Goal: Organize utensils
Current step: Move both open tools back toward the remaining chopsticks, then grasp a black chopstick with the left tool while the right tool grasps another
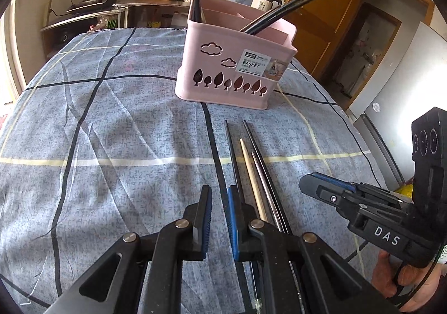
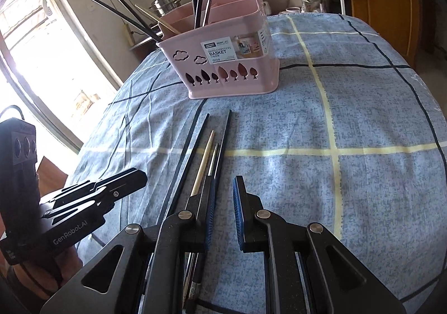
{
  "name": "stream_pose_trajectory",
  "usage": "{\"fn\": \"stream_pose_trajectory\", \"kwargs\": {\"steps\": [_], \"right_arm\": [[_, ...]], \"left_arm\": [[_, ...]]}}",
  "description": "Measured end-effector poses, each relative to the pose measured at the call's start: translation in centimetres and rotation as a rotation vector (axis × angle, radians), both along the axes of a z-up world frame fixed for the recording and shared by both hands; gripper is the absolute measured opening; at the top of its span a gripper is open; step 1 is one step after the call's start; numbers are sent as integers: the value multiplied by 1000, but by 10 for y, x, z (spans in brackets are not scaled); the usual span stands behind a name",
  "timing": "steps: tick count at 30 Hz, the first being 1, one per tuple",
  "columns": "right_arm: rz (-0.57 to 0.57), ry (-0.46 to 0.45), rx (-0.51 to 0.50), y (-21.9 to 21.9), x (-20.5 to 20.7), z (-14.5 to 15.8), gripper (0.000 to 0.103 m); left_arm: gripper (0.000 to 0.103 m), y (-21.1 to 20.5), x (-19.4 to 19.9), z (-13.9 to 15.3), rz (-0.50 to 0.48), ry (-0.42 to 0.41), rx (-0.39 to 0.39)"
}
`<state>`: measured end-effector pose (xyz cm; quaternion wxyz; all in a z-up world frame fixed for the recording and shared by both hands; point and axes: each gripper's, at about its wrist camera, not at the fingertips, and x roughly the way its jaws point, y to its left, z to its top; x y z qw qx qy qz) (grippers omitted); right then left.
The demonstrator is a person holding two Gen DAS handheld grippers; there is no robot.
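Four chopsticks (image 1: 252, 171) lie loose on the worktop (image 1: 111, 132), side by side and roughly parallel, just in front of the pink basket (image 1: 234, 62): two long dark ones on the outside, a pale wooden one and a thin metallic-looking one between them. Several more chopsticks already stand in the basket, some upright in the rear compartment and some leaning out of the nearer one, so the sorting looks partly done, with the loose group still to be put away.

Neither tool carries anything. The left hand-held gripper (image 1: 219, 219) hangs over the near ends of the loose sticks with its blue pads drawn to a narrow gap and nothing between them; the dark stick passes just beside and under its right finger. The right hand-held gripper (image 2: 223, 213) is likewise nearly closed and empty, with the sticks running under its left finger. A grasp looks like the next step, and the jaws would probably need to widen first.

Readable writing: the basket's sticker (image 2: 219, 51) says "BASKET" in bold, with "0129" below and smaller print above too fine to read. The right tool's body bears "DAS", the left one "GenRobot.AI".
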<state>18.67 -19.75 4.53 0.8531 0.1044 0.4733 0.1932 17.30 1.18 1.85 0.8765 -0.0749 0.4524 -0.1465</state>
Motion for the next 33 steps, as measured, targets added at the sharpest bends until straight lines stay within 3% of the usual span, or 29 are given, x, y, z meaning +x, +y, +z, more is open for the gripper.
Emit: {"fn": "stream_pose_trajectory", "kwargs": {"steps": [25, 33], "right_arm": [[66, 60, -69, 26, 24, -23, 10], [40, 72, -73, 14, 23, -22, 6]], "left_arm": [[14, -18, 24, -24, -45, 54, 44], [16, -20, 32, -21, -51, 58, 17]]}}
